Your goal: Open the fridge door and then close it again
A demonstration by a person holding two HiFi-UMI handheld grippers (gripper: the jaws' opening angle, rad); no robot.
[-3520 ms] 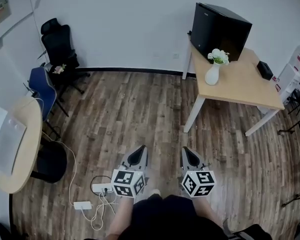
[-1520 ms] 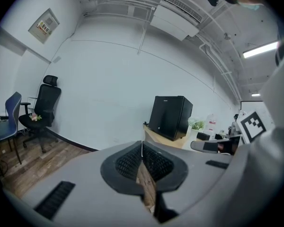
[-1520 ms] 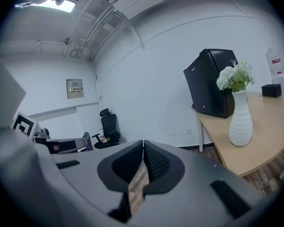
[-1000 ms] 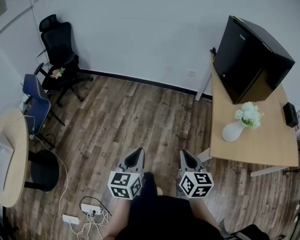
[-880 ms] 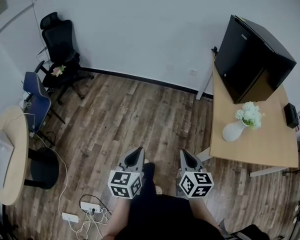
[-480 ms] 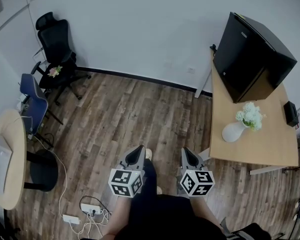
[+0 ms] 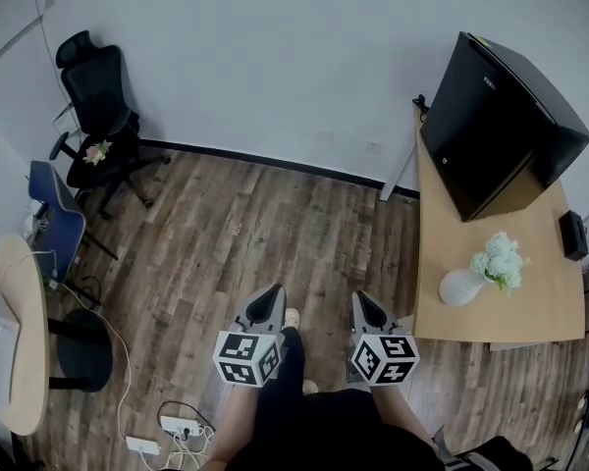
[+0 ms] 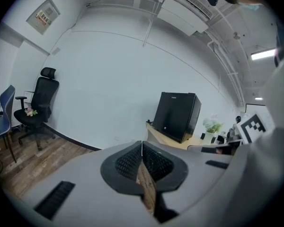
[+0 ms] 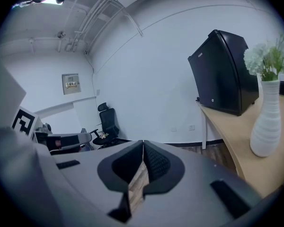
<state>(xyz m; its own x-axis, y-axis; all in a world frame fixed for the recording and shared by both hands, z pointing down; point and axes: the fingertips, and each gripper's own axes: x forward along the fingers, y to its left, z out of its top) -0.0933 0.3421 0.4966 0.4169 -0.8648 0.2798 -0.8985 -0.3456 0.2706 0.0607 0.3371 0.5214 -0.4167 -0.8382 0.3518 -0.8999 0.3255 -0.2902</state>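
A black mini fridge point(image 7: 501, 121) stands with its door closed at the far end of a light wooden table point(image 7: 530, 263) on the right; it also shows as the fridge point(image 8: 177, 115) and the fridge point(image 9: 222, 74) in the two gripper views. My left gripper point(image 7: 269, 296) and right gripper point(image 7: 365, 301) hang side by side over the wooden floor, well short of the table. Both are shut with nothing between the jaws. The left gripper point(image 8: 142, 143) and right gripper point(image 9: 143, 143) show their tips pressed together.
A white vase with pale flowers point(image 7: 476, 278) stands on the table in front of the fridge, and a small black box point(image 7: 573, 235) lies at the table's right edge. A black office chair point(image 7: 93, 101), a blue chair point(image 7: 54, 219), a round table point(image 7: 15, 341) and a power strip point(image 7: 177, 427) are at the left.
The view has shifted forward: the table and fridge sit nearer and more to the right, the vase lower in the picture. Both grippers stay shut and side by side.
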